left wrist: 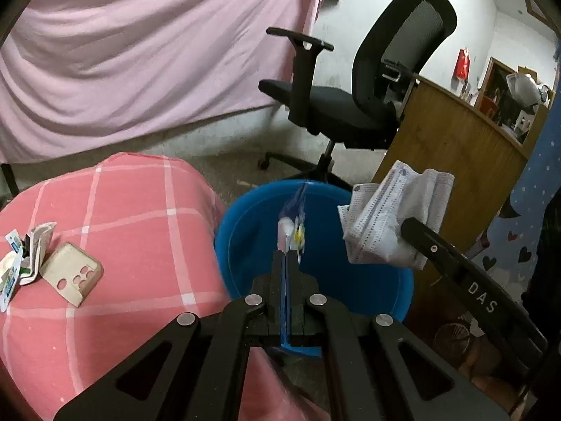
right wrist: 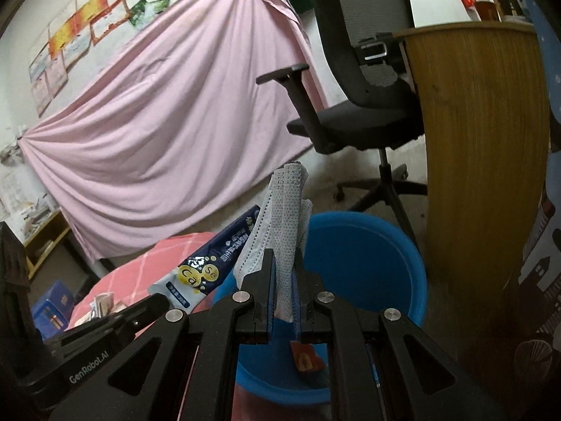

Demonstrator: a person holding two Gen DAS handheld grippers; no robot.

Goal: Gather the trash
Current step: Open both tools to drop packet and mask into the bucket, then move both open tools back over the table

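I centre both hand-held grippers, left pinching the dark blue foil sachet, right pinching the crumpled pale-blue face mask, over the round blue plastic basin before letting go

"DAS" on right gripper; "GenRobot.AI" on left gripper; "Ca", "Se" on sachet.

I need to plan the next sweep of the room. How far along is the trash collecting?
Done: one red scrap already lies in the blue basin. In hand: the left gripper is shut on a blue packet and the right gripper on a face mask, both over the basin. Left: torn wrappers and a beige phone case on the pink checked cloth.
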